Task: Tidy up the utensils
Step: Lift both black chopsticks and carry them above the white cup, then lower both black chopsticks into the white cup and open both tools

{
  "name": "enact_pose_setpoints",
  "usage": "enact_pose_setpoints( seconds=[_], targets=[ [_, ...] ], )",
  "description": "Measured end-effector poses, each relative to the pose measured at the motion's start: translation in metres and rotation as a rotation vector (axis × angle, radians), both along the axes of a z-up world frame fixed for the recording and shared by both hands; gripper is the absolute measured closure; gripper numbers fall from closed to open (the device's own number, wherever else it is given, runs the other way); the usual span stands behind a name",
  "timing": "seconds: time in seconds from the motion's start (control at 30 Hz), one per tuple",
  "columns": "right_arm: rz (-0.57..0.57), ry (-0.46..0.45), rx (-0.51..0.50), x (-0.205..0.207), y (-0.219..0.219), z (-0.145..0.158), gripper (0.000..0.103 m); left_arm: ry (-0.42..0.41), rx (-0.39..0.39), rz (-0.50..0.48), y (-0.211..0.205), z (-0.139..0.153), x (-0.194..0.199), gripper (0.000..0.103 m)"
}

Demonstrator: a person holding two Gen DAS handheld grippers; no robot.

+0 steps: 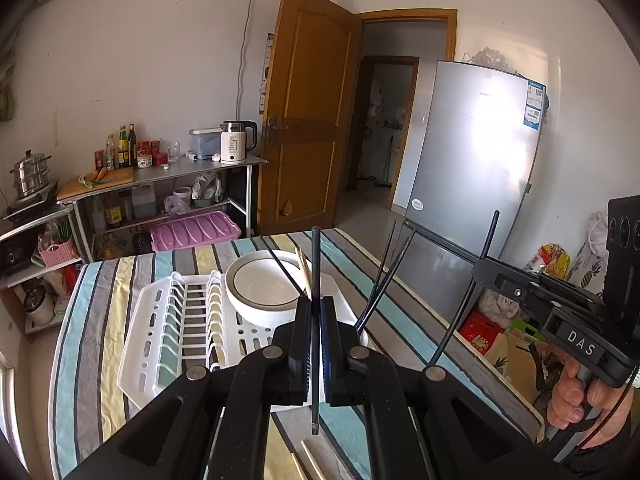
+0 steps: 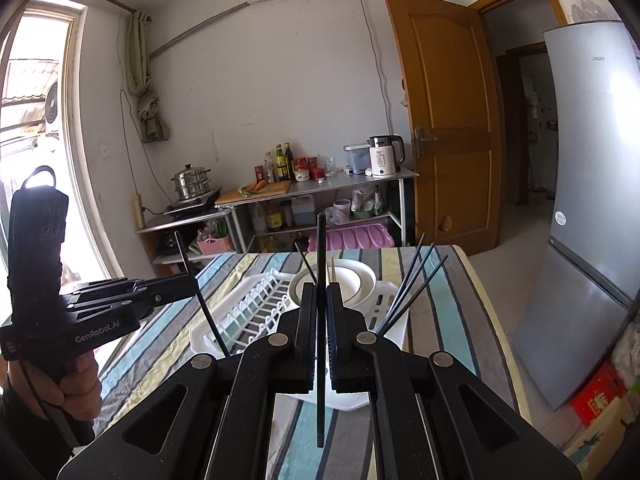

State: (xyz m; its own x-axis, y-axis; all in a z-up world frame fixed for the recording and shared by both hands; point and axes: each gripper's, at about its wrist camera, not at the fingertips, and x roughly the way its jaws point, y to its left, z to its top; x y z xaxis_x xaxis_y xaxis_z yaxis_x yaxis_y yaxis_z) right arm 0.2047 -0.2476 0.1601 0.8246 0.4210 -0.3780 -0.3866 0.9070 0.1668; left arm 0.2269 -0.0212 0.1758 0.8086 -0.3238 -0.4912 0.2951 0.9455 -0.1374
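We hold one black chopstick (image 1: 315, 280) upright in the left tool (image 1: 316, 344), another chopstick (image 2: 321, 300) in the right tool (image 2: 321, 344), both clamped shut, ready to join the chopsticks standing in the drying rack (image 1: 152, 320) ahead

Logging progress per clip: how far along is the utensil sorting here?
Done: three black chopsticks stand in the rack's holder. In hand: left gripper and right gripper each clamp one black chopstick. Left: light chopsticks on the tablecloth.
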Motion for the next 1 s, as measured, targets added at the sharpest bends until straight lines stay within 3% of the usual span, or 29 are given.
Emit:
enact_pose_setpoints(
  seconds=[0.4,0.77,1.0],
  targets=[
    [-0.022,-0.061,0.045,0.038,-0.005,0.029,0.099,-0.065,-0.029,-0.043,-0.028,0.041,0.05,0.099],
    [-0.042,-0.052,0.052,0.074,-0.004,0.019,0.099,-0.042,-0.036,-0.064,-0.041,0.024,0.091,0.099],
    [-0.051,-0.002,0.053,0.092,-0.006,-0.003,0.099,0.003,-0.05,-0.07,-0.042,-0.002,0.112,0.099]
  ],
)
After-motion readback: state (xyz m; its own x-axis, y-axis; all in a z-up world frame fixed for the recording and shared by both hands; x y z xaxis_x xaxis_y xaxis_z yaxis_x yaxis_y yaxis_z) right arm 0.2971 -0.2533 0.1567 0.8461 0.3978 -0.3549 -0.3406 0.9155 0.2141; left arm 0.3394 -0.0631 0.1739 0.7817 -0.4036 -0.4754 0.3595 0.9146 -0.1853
